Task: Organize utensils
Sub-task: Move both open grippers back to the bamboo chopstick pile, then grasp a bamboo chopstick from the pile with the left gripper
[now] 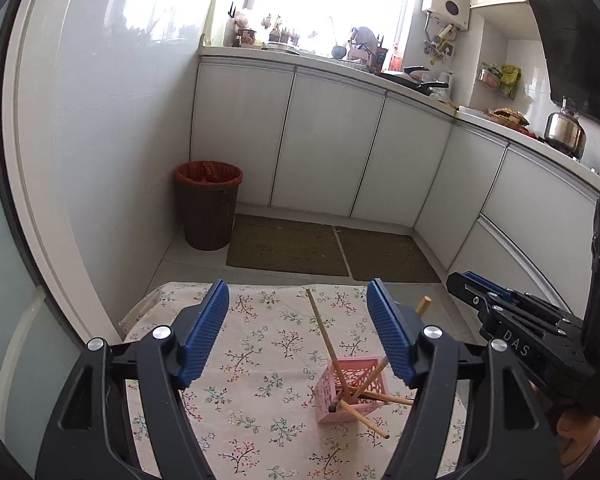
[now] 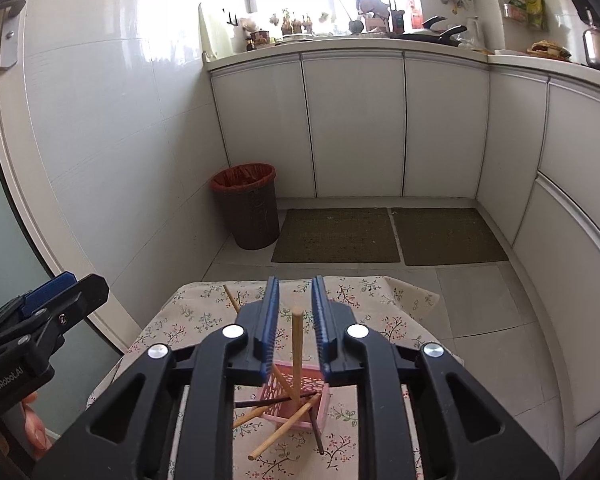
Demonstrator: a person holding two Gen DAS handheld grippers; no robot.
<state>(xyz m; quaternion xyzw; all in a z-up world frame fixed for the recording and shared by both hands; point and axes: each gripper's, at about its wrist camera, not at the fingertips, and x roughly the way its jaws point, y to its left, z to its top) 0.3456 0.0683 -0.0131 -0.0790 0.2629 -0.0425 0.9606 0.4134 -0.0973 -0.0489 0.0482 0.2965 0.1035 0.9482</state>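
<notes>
A pink lattice basket (image 1: 354,394) stands on a small table with a floral cloth (image 1: 260,344); several wooden and dark chopsticks (image 1: 326,336) lean out of it. My left gripper (image 1: 298,300) is open and empty, above and to the left of the basket. In the right wrist view the basket (image 2: 300,400) sits below my right gripper (image 2: 295,292), whose jaws stand a little apart on either side of an upright wooden chopstick (image 2: 297,344) without touching it. The right gripper also shows in the left wrist view (image 1: 476,284).
A brown bin with a red liner (image 1: 208,208) stands on the floor by the wall. Two green mats (image 1: 328,248) lie before white cabinets (image 1: 332,144). The cluttered counter (image 1: 420,80) runs along the back and right. The left gripper shows at the left of the right wrist view (image 2: 52,292).
</notes>
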